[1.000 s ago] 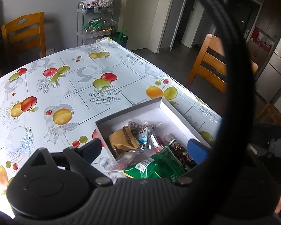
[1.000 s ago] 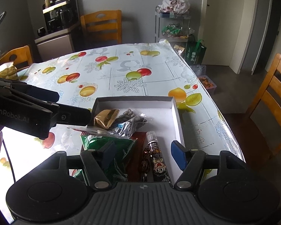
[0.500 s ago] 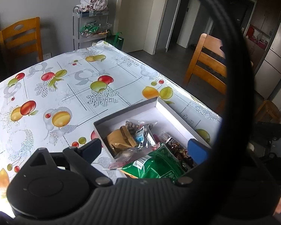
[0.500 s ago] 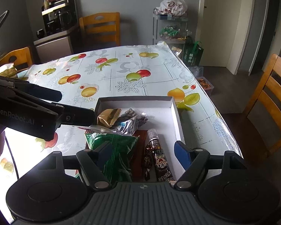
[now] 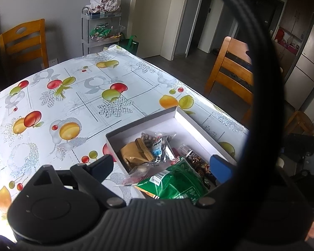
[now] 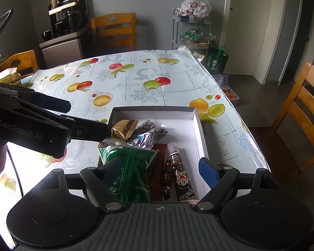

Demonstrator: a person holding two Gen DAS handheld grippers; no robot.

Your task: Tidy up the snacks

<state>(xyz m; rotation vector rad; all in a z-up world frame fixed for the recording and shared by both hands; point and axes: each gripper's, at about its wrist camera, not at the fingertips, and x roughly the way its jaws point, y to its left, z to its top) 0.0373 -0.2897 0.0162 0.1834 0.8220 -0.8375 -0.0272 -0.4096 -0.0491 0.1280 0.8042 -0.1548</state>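
Fruit-patterned cloth covers the bench, and at its near edge sits a white box of snacks: green bag, gold packet, dark tube. Right gripper fingers are spreading above the bag, clear of it. Left gripper fingers stand apart, empty.

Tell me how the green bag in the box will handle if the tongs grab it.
The green bag looks like thin, glossy film, so it would probably crumple and feel slippery. It seems puffed, so likely light for its size. It overlaps the box edge and a clear packet, so pulling it may drag that packet.
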